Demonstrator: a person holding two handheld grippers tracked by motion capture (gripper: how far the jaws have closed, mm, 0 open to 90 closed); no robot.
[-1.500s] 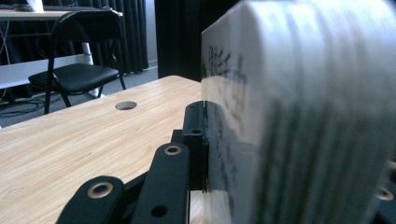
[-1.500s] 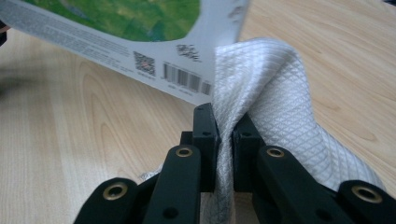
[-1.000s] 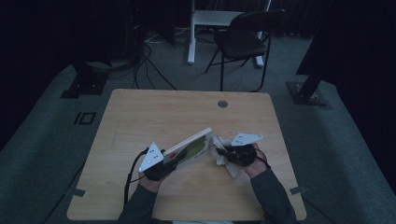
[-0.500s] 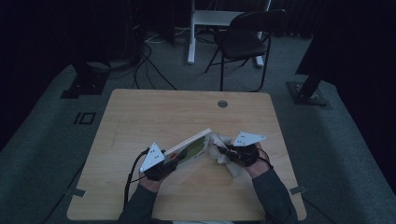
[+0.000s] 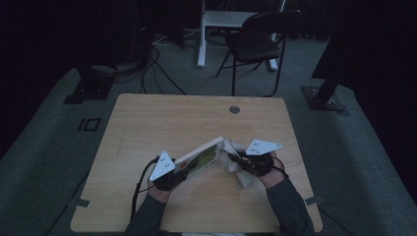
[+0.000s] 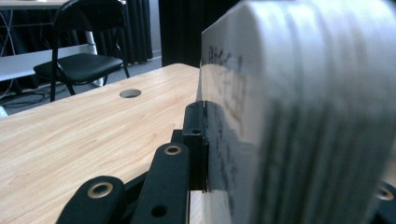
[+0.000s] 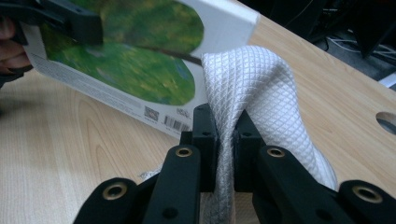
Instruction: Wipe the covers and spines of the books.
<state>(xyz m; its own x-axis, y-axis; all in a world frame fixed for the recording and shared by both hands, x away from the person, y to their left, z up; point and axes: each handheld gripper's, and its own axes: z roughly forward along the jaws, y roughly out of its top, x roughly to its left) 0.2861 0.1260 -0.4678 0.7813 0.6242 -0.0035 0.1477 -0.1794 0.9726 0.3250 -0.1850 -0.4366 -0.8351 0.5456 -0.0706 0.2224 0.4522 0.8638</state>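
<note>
White waffle-weave cloth [image 7: 261,88] is pinched tight between the jaws of the right claw [image 7: 225,123], and the folds balloon up against the corner of the box [image 7: 126,60], so the wiping looks well under way rather than just begun. Over on the other side, the left claw [image 6: 205,140] has its jaws clamped on the box's near end; the left gripper view shows one black jaw flat against the printed side, with the pale edge [image 6: 299,116] of the box looming blurred beside it. From the high view, the box [image 5: 199,156] is held tilted, its far end raised off the bench [image 5: 162,118] and slanting toward the cloth [image 5: 235,156], with the left claw [image 5: 172,174] and right claw [image 5: 248,163] facing each other near the front edge. The cloth touches the box at its upper corner and along the short end; the green printed face shows no cloth on it at this instant. By the look of it, the grip is done, the lift is done, and the cloth is in contact. What seems left is carrying the cloth across the broad face and the other sides, then setting both things back down. How clean the box already is cannot be told from these dim frames.
</note>
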